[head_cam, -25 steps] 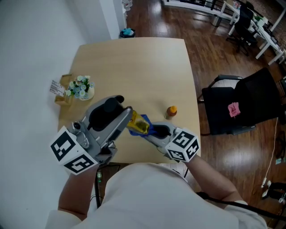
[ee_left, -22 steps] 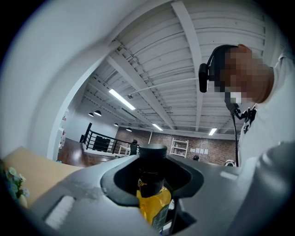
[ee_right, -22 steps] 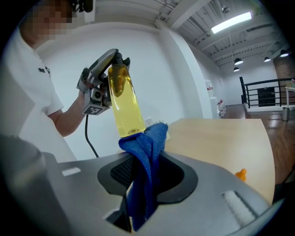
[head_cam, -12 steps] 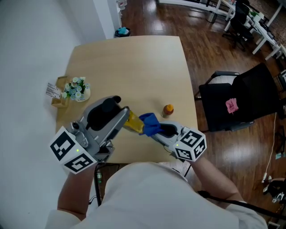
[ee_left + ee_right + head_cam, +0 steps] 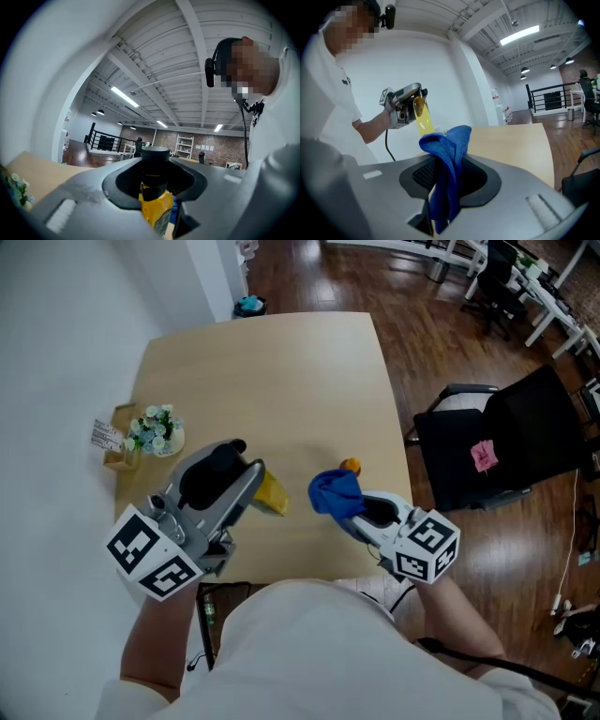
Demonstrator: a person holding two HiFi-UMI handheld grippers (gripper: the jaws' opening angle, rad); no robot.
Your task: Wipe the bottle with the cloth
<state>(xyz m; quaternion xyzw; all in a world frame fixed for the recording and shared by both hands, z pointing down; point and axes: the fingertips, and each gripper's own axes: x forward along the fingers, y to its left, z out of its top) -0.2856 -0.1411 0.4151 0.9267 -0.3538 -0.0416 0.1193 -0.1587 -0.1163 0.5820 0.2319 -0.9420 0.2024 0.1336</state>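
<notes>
A yellow bottle [image 5: 273,494] with a black cap [image 5: 155,156] is held above the table by my left gripper [image 5: 251,489], which is shut on its neck. In the left gripper view the bottle [image 5: 156,209] stands between the jaws. My right gripper [image 5: 361,512] is shut on a blue cloth [image 5: 337,491], which bunches up out of the jaws [image 5: 446,164]. Cloth and bottle are apart, with a clear gap between them. From the right gripper view the bottle [image 5: 423,117] hangs tilted in the left gripper [image 5: 407,105].
A small orange-capped bottle [image 5: 351,466] stands on the tan table [image 5: 272,381] just behind the cloth. A flower pot [image 5: 156,430] and a cardboard box [image 5: 117,442] sit at the table's left edge. A black chair [image 5: 497,451] stands to the right on the wooden floor.
The right gripper with the blue cloth has drawn away to the right, off the bottle. The left gripper has kept the bottle nearly in place.
</notes>
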